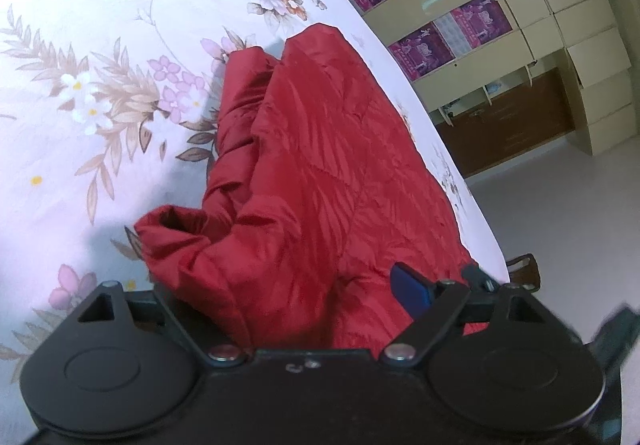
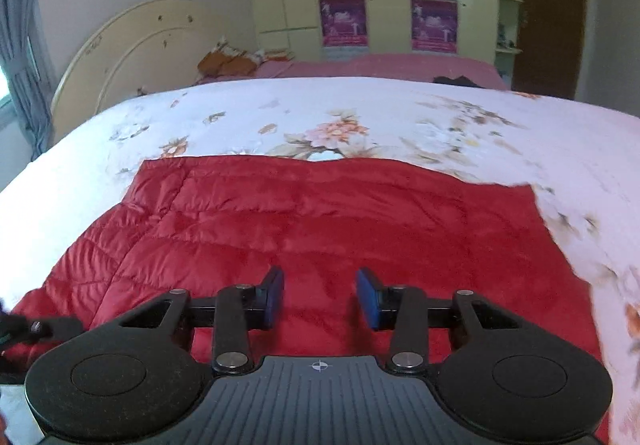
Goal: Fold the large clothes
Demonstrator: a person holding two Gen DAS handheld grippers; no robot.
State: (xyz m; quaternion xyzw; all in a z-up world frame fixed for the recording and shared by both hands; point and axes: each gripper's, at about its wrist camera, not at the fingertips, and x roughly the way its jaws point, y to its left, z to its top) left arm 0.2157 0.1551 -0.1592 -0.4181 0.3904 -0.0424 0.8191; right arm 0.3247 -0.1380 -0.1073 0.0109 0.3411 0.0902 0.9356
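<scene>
Lying on floral bedspread (image 2: 460, 113): red jacket (image 2: 320, 213).

One red jacket (image 2: 320, 213), four posters (image 2: 344, 21) (purple), two hand-held grippers (image 2: 320, 297)

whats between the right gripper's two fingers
Only the red jacket, seen through the gap of the open right gripper in the right wrist view; nothing is pinched.
</scene>
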